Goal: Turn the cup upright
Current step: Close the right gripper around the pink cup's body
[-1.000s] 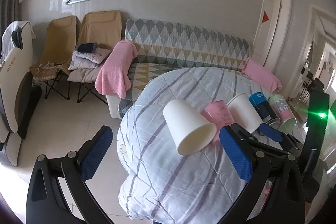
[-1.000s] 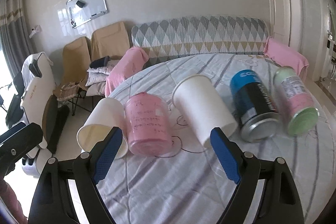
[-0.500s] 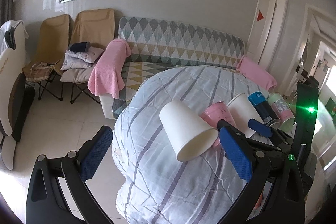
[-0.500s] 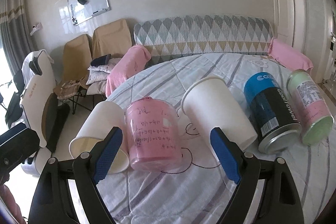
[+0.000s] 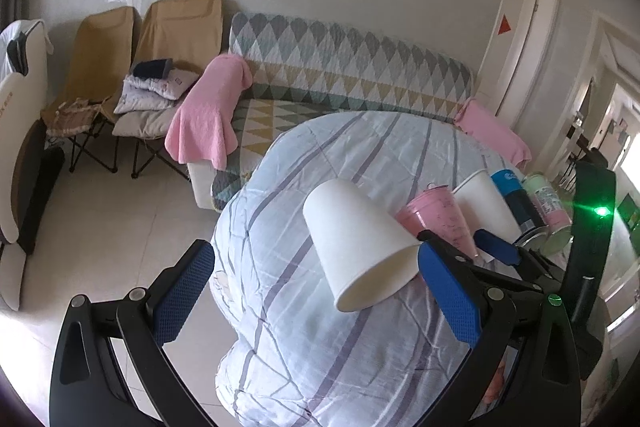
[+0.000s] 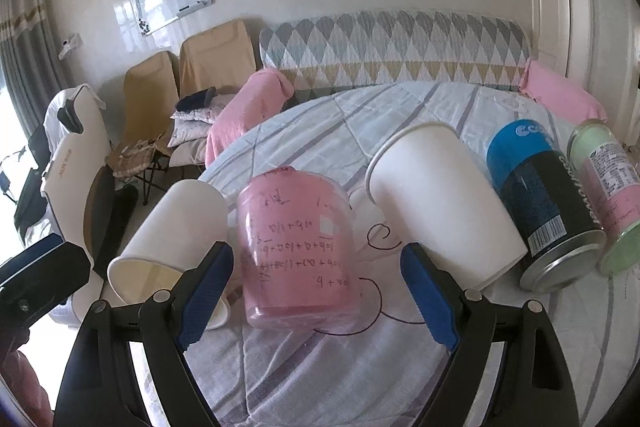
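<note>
A row of cups and cans lies on its side on a round table under a striped cloth (image 6: 320,367). A white paper cup (image 5: 356,247) (image 6: 172,239) lies at the left end, mouth toward me. Beside it lie a pink plastic cup (image 6: 298,251) (image 5: 436,219) and a second white paper cup (image 6: 440,203) (image 5: 482,199). My left gripper (image 5: 316,291) is open, its fingers either side of the first white cup, not touching. My right gripper (image 6: 318,291) is open around the pink cup's near end.
A blue and black can (image 6: 540,203) and a green and pink can (image 6: 608,191) lie at the right end of the row. A patterned sofa (image 6: 392,51) stands behind the table. Two folding chairs (image 5: 132,59) stand at the left. The table's edge drops off at the left.
Both grippers have moved closer to the cups. The left gripper now straddles the first white cup more closely and the right one the pink cup. The cups have not moved.
</note>
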Motion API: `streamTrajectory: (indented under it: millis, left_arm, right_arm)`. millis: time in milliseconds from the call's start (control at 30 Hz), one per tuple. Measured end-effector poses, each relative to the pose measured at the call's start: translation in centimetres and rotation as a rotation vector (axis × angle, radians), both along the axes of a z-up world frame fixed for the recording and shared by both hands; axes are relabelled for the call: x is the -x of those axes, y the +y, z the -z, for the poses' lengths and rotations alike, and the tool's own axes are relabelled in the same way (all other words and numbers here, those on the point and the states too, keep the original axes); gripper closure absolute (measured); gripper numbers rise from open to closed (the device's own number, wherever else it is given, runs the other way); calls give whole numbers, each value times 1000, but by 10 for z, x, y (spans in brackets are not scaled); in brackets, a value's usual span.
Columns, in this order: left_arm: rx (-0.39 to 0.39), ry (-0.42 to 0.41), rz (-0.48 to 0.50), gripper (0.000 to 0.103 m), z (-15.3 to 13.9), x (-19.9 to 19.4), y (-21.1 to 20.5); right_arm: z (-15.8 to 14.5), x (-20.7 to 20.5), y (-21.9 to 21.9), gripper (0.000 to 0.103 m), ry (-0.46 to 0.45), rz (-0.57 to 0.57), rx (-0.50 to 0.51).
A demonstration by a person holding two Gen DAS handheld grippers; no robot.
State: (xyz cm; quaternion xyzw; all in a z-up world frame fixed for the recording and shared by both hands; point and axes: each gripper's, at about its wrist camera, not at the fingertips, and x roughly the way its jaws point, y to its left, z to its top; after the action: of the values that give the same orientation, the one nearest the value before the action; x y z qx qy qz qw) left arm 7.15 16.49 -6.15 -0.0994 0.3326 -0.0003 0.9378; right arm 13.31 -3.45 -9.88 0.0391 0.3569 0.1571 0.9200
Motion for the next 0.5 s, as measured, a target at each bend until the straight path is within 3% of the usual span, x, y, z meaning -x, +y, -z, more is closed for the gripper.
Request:
streamTrajectory:
  millis: [367, 500]
  left_arm:
    - [-21, 43, 20, 0, 14, -9, -8]
    - [-19, 41, 22, 0, 14, -9, -8]
  right_arm:
    - [5, -4, 0, 17, 36, -14, -18]
    - [5, -6, 0, 29, 46, -23, -23]
